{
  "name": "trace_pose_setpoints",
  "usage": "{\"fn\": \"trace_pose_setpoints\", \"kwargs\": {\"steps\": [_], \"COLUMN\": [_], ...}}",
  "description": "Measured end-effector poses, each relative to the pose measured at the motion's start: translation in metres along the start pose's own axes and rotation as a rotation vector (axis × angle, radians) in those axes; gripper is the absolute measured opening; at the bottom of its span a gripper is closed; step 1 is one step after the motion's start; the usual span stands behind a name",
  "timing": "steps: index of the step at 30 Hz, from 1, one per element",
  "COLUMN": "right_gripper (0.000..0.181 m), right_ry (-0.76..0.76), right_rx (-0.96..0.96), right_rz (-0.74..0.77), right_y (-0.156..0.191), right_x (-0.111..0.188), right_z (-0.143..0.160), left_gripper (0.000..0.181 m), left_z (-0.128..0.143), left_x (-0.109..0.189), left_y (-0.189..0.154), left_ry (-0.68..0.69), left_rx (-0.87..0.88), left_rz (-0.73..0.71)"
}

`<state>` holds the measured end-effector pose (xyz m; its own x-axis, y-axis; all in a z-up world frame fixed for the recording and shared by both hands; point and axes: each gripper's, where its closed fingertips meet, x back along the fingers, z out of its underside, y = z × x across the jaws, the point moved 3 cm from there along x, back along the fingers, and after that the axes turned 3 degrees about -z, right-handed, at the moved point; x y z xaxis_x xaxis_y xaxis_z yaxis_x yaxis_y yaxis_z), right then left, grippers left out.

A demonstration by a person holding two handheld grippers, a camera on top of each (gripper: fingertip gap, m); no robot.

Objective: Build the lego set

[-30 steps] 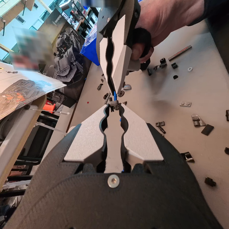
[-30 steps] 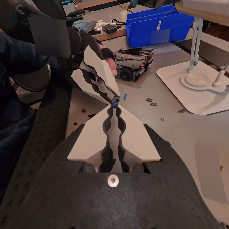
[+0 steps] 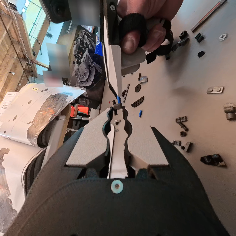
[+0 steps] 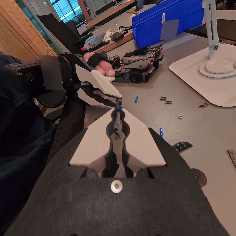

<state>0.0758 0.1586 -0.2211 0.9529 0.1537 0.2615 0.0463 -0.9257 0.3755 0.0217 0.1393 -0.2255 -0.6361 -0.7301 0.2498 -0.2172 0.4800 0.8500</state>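
Observation:
My left gripper point(image 3: 117, 107) is shut on a small grey connector piece point(image 3: 117, 106) and holds it above the table. My right gripper point(image 4: 118, 109) is shut on a blue pin point(image 4: 117, 107). In the left wrist view the right gripper point(image 3: 118, 95) comes down from above and the blue pin point(image 3: 119, 98) points into the top of the grey piece. In the right wrist view the left gripper point(image 4: 119, 100) reaches in from the left with the grey piece point(image 4: 119, 101) right above the pin. The two parts touch.
A partly built grey car point(image 4: 137, 66) stands behind on the grey table point(image 4: 166, 121). Loose parts lie around: blue pins point(image 4: 136, 99) point(image 4: 161, 132), a dark curved plate point(image 3: 137, 101), grey plates point(image 3: 215, 90). A white stand base point(image 4: 191, 81), blue bins point(image 4: 166, 23) and an open instruction booklet point(image 3: 31, 114) are near. Left and right tips are no more than a few centimetres apart. Left tips and right tips are each some 20 centimetres from the partly built grey car point(image 4: 137, 66).
Both grippers have risen and swung a little, still tip to tip. The right gripper now stands steeper above the left. The pin and the grey piece stay together.

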Motion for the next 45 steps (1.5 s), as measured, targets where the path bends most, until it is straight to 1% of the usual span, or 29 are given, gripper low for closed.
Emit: {"fn": "trace_pose_setpoints", "kwargs": {"steps": [13, 32, 36, 40, 45], "right_gripper": [0.001, 0.001, 0.001, 0.001, 0.001], "right_ry": [-0.036, -0.048, -0.052, -0.051, -0.048], "right_rx": [-0.043, -0.027, -0.021, 0.008, 0.031], "right_rz": [-0.043, -0.03, -0.024, 0.004, 0.031], "right_y": [0.0012, 0.0053, 0.0054, 0.0056, 0.0053], "right_x": [-0.0001, -0.0007, 0.0, -0.0003, -0.001], "right_z": [-0.0023, -0.0063, -0.007, -0.0082, -0.0092], "left_gripper": [0.012, 0.011, 0.011, 0.011, 0.011], "left_z": [-0.0023, -0.0053, -0.0061, -0.0053, -0.0043], "left_x": [0.0014, 0.0037, 0.0037, 0.0038, 0.0029], "left_y": [0.0015, 0.0024, 0.0036, 0.0071, 0.0078], "left_ry": [-0.006, 0.032, 0.036, 0.043, 0.059], "left_rx": [-0.024, -0.077, -0.066, -0.017, -0.01], "left_rz": [-0.031, -0.067, -0.069, -0.067, -0.065]}}
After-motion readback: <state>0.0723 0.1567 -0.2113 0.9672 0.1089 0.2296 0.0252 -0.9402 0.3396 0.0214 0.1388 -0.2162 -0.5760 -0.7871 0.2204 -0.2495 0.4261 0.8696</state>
